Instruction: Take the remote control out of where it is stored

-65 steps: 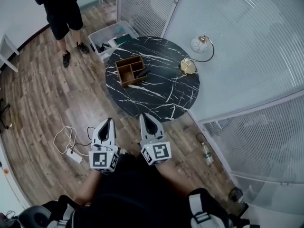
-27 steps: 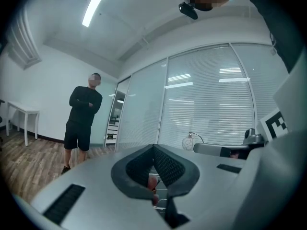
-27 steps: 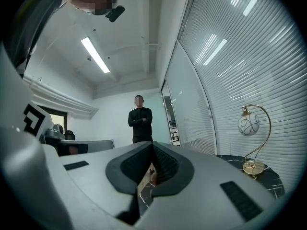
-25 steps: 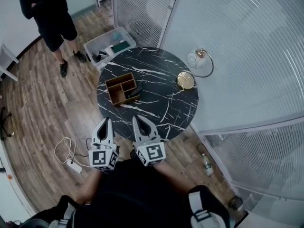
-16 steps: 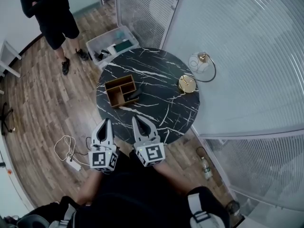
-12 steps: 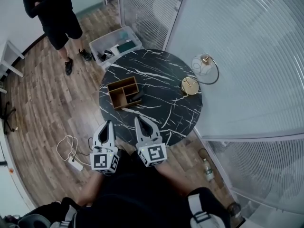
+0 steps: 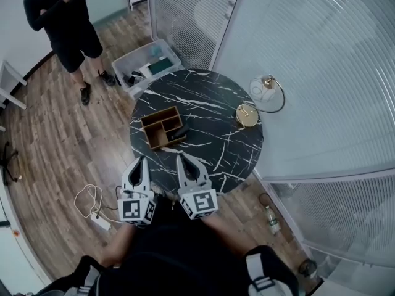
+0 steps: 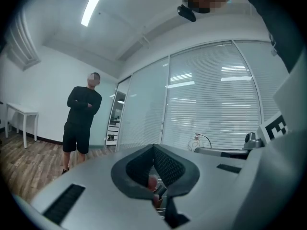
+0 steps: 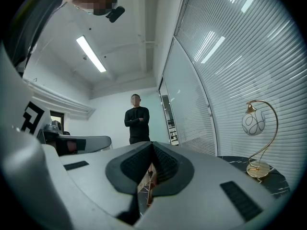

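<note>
Lying remote [image 7: 181,131] (wooden organizer [image 7: 158,114]); untouched

Remote [image 7: 181,131] part-hidden in organizer [image 7: 158,114], bystander [image 7: 62,23] cropped

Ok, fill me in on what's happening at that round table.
A person holds a gripper in each hand; the left gripper and right gripper are both shut and empty, by the black table's near edge. The remote sits untouched in the wooden organizer on it. A bystander stands beyond, arms crossed.

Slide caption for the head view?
Left gripper and right gripper, jaws shut, hover at the marble table's near edge; remote control lies in the wooden organizer.
</note>
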Tool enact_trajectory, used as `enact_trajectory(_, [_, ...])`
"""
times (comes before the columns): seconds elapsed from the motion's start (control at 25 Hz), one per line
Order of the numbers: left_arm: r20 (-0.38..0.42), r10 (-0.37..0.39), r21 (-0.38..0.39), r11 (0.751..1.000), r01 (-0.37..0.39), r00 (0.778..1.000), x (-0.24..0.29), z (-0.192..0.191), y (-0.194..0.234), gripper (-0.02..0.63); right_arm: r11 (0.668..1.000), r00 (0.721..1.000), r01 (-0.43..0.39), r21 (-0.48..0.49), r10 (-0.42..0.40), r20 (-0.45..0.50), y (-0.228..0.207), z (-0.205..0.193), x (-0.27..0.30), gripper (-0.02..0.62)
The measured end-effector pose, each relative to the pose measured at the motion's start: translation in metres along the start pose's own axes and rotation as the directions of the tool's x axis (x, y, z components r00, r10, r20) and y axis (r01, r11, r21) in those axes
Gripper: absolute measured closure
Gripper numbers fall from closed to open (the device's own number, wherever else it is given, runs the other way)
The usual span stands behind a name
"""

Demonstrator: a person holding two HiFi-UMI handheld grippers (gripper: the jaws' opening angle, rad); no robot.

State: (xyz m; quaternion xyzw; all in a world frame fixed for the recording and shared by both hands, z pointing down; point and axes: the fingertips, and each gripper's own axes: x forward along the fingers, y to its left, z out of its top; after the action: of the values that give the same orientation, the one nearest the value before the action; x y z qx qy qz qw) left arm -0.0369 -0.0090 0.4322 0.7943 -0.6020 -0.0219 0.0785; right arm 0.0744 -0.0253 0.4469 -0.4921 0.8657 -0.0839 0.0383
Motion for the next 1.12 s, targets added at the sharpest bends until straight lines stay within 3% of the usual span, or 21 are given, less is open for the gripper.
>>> enact_trajectory(0.56, [-0.011,-0.123,-0.009,0.992,0.123,0.992,0.015,0.007,0.049,0.598,0.992,0.993,0.118,-0.042,-0.118,-0.002,0.017,-0.011,0.033,0.594])
enact_trajectory(1.12, [-0.040,-0.114,-0.042,0.993,0.112,0.993,0.054,-0.012,0.051,0.598,0.992,0.992,0.120,-0.045,-0.122,-0.046,-0.015,-0.027,0.056,0.594])
